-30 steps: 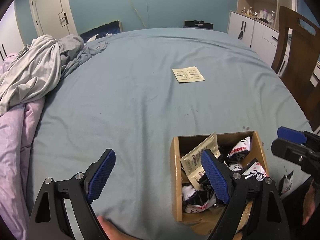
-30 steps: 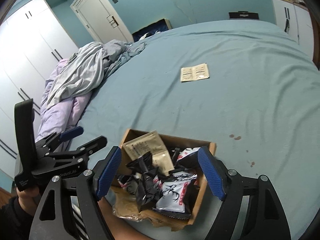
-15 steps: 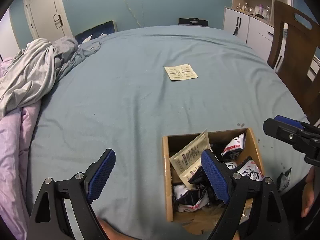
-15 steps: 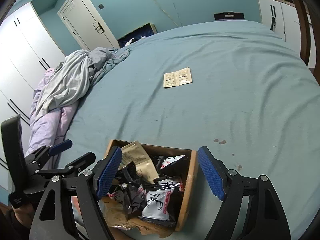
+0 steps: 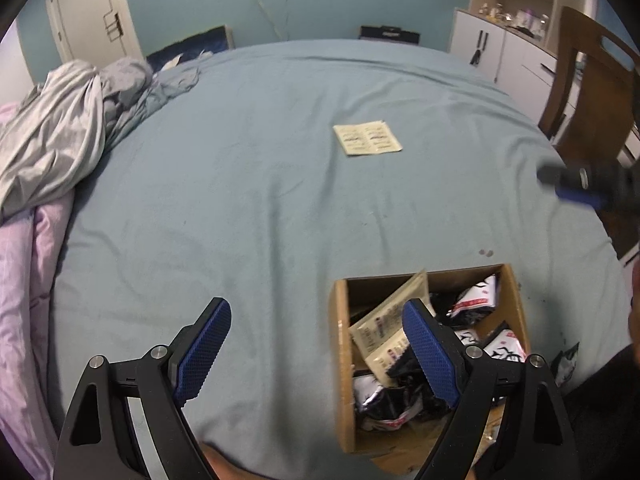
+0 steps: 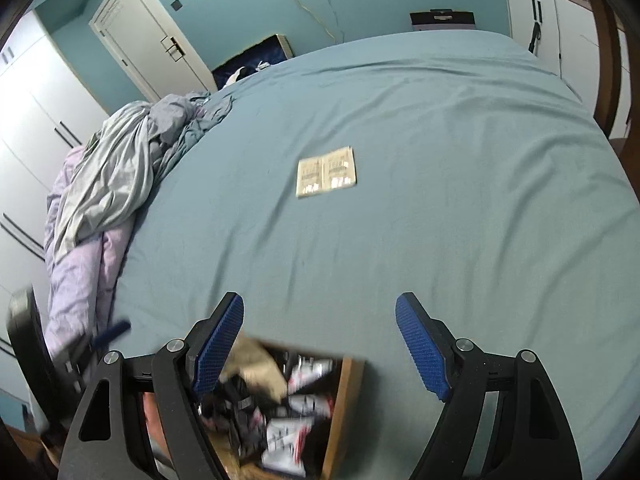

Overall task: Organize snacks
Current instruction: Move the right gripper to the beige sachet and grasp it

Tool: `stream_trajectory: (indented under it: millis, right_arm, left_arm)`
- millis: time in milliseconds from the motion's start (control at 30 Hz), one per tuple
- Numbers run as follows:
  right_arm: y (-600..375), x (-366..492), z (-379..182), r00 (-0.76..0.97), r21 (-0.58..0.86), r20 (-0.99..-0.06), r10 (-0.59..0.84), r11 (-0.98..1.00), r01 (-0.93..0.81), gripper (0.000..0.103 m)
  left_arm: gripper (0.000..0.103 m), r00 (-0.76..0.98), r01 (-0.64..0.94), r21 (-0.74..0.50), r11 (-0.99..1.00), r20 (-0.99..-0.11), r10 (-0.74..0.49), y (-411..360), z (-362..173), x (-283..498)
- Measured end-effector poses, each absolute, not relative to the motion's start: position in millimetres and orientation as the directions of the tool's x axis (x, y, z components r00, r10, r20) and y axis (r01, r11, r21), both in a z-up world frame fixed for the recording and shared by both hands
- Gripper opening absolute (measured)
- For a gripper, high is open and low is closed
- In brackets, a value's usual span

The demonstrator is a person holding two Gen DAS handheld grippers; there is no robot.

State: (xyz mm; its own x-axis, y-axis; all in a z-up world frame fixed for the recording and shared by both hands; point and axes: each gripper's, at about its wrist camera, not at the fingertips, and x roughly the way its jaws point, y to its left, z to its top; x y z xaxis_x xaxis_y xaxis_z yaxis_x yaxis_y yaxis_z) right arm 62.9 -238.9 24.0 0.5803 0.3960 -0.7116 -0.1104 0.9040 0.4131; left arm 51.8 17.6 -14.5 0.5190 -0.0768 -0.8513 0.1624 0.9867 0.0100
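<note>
The bed (image 6: 460, 216), under a blue-grey sheet, spreads out ahead of both tongs, with a heap of bedding (image 6: 116, 176) far off to the left of them. Just below and close in sits the cardboard box (image 5: 340, 360), crammed with snack packets (image 5: 476, 300) in black, white and beige. One beige twin packet (image 6: 326, 171) lies flat on the sheet, well ahead of the right tongs (image 6: 319, 350) and well apart from the box.

The right tongs hang with fingers wide apart and nothing between them, pointing roughly at that lone packet. The left tongs (image 5: 316, 354) are likewise spread and empty, one finger above the box's near-left corner.

The step in hand looks like fetching the stray packet. To do it well, carry the right tongs forward until the packet sits centred between the fingers, come down low and shallow so one finger slides under an edge, and close on the rim, not the flat face. The soft sheet may bunch into the grip, so press lightly.
</note>
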Motion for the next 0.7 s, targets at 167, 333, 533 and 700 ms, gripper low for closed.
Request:
stream_trajectory:
  millis: [167,333,533,700]
  right_arm:
    - [-220,151,26,0.482,0.383,-0.794,0.371,0.921,-0.078,0.078]
    - [-183,260,-9,0.326,0.382,-0.876,0.355,0.924,0.018,0.078]
    - [-139,342,-59,0.258,0.25,-0.938,0.232,0.968,0.036,0.078]
    - [-112,368,-86,0.275,0.198,-0.944,0.181,0.979,0.035,0.103]
  left_arm:
    - [0.089,0.482,0.159,-0.068,0.985,-0.865,-0.138,27,-20,59]
    - [0.089,0.472,0.165,-0.096,0.982,-0.866,-0.164,30,-23,63]
    - [0.089,0.445,0.138,-0.157,0.978,-0.872,-0.203,40,-27,72]
    - [0.089,0.43,0.112,-0.209,0.971,-0.871,-0.237,49,-31,81]
